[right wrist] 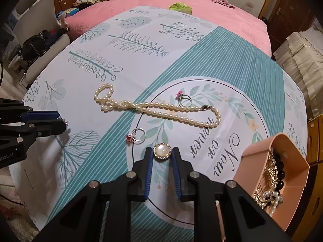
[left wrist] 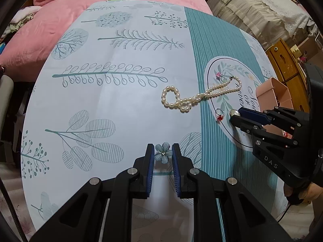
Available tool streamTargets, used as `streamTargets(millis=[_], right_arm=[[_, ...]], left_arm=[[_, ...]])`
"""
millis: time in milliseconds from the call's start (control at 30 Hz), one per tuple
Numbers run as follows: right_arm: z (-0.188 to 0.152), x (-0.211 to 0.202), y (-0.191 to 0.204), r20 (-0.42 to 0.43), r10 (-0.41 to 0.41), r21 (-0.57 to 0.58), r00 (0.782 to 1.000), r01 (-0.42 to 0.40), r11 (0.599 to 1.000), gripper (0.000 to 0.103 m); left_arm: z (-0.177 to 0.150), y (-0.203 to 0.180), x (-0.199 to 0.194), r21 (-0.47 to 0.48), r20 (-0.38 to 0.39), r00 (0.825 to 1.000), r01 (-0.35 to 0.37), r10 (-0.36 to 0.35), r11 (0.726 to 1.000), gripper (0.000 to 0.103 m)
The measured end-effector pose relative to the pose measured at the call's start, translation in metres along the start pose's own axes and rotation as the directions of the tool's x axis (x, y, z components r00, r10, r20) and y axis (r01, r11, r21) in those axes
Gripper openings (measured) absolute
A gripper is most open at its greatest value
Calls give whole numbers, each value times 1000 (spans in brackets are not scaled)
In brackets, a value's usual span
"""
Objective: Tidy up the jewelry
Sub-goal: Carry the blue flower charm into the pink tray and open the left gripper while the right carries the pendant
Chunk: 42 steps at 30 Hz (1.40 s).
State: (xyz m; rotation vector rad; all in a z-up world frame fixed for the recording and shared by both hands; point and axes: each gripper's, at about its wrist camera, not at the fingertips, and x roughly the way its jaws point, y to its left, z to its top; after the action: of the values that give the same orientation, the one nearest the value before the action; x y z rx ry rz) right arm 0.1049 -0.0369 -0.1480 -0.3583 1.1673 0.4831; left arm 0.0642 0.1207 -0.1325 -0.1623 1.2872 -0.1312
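Two hand-held grippers work over a table covered by a leaf-print tablecloth [left wrist: 113,104] with a teal striped band and a round floral medallion bearing script lettering.

Left gripper [left wrist: 163,153]: its blue-padded fingers bracket a small blue flower hair clip [left wrist: 163,152] that lies on the pale part of the cloth. The pads stand just beside the petals on either side; whether they press the clip or only flank it cannot be told.

Right gripper [right wrist: 162,154]: its fingers bracket a round pearl brooch [right wrist: 162,150] with a rhinestone rim, lying inside the medallion. The pads appear to meet the rim, but a firm grasp cannot be confirmed from either view.

Remaining jewelry on the cloth: a pearl necklace [right wrist: 153,109] runs from a small loop on the pale area across the striped band into the medallion, its clasp near the far end. A ring with a pink stone [right wrist: 184,99] lies just beyond the strand, and a ring with a red stone [right wrist: 137,135] lies near the brooch at the medallion's edge.

A pink organizer box [right wrist: 260,151] sits at the right edge of the table and holds gold chain, black beads and pearls. A pink bedspread [right wrist: 212,10] lies beyond the table.
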Motion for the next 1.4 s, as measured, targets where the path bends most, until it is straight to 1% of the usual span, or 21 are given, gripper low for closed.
streamTargets(millis=[200,333,500,600,733,800,933,1000,1100,1200,1267,1400], right_arm=[[-3,-13,-6,18,29,62,999,-30,998,18],[-8,-38,-10,55,49,111,997,-55,992,18],[-28,-77,-20,113,45,177,993,-65,982,18],[-47,-97,-33,139,29,235,990,-61,970,18],[-80,-120,-60,150,-17,331,989,-34,943,18],[-98,-128,-74,148,-42,377,988,-17,926,18],[-130,-132,-100,129,-82,460,988,14,888,18],[-141,-131,-111,129,-93,491,987,18,871,18],[-151,-127,-121,125,-97,518,987,19,855,18],[-157,-123,-128,132,-93,529,987,10,849,18],[-158,-122,-129,136,-92,528,986,6,849,18],[-157,-115,-131,137,-84,519,987,1,855,19]], left_arm=[[5,-6,-7,17,4,1000,0,0,1000,15],[11,-19,-20,47,21,1000,7,-8,999,15],[21,-51,-37,105,52,998,39,-45,994,15],[25,-81,-45,151,60,995,73,-83,986,15],[30,-129,-48,234,60,989,115,-132,965,15],[32,-154,-47,281,55,986,133,-154,951,15],[38,-197,-37,337,26,981,173,-193,926,15],[42,-219,-31,363,9,977,197,-215,911,15],[47,-249,-20,392,-34,967,244,-251,887,15],[52,-272,-10,412,-79,957,286,-278,865,15],[55,-286,-1,421,-104,954,298,-281,857,15],[58,-304,13,426,-138,949,315,-283,848,15]])
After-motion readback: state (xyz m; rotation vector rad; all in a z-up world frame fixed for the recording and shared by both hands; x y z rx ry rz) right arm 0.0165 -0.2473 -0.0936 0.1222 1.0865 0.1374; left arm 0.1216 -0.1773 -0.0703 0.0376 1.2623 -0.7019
